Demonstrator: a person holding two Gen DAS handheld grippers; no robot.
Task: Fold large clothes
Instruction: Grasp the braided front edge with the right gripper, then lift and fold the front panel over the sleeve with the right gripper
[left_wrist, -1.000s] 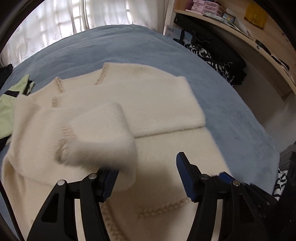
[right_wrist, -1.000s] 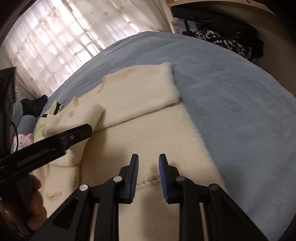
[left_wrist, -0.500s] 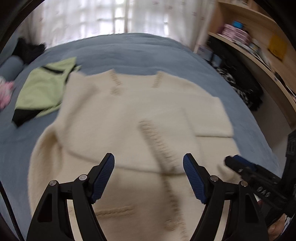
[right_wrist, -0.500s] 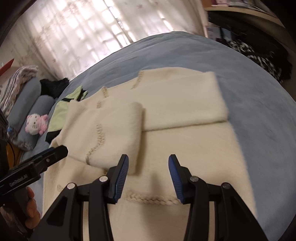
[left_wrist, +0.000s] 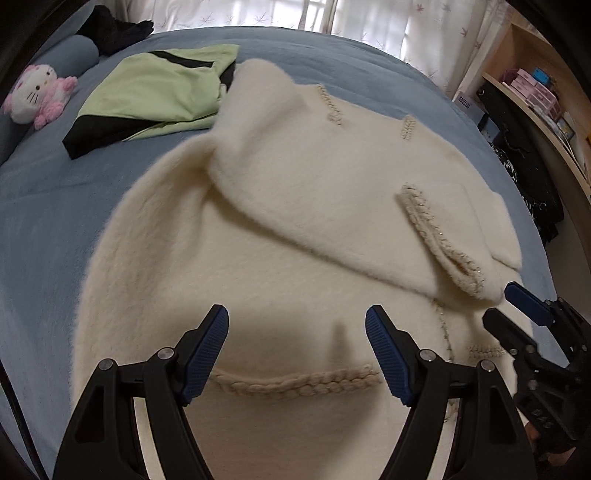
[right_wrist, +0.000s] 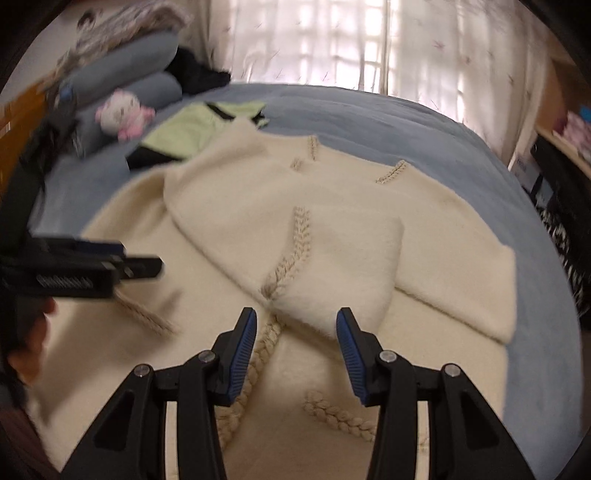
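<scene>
A blue blanket (left_wrist: 44, 206) covers the bed and fills both views. On it lies the cream fuzzy sweater (left_wrist: 295, 206), spread wide at the centre, its two sleeves folded in across the chest; the upper sleeve's braided cuff (left_wrist: 439, 240) ends near 3 o'clock in the left wrist view. A folded green and black garment (left_wrist: 155, 96) sits at 11 o'clock, touching the sweater's shoulder.

Only the left wrist view gives the pink and white plush toy (left_wrist: 37, 92) sharply, at 10 o'clock, and the shelves (left_wrist: 535, 92) of boxes at 2 o'clock. The right wrist view alone shows the grey pillows (right_wrist: 122, 81) stacked at 10 o'clock, though blur there makes the pile above them hard to read, perhaps striped cloth.

The left gripper (left_wrist: 297, 354) hovers over the lower body of the sweater, jaws wide apart with nothing between them, having just been opening. The right gripper (right_wrist: 295, 350) has also just been opening; its jaws stand moderately apart over the braided front seam (right_wrist: 258, 354), with the sleeve end beyond them and no pad pressing cloth. Each gripper crosses the other's view at the edge, hiding a little of the hem.
</scene>
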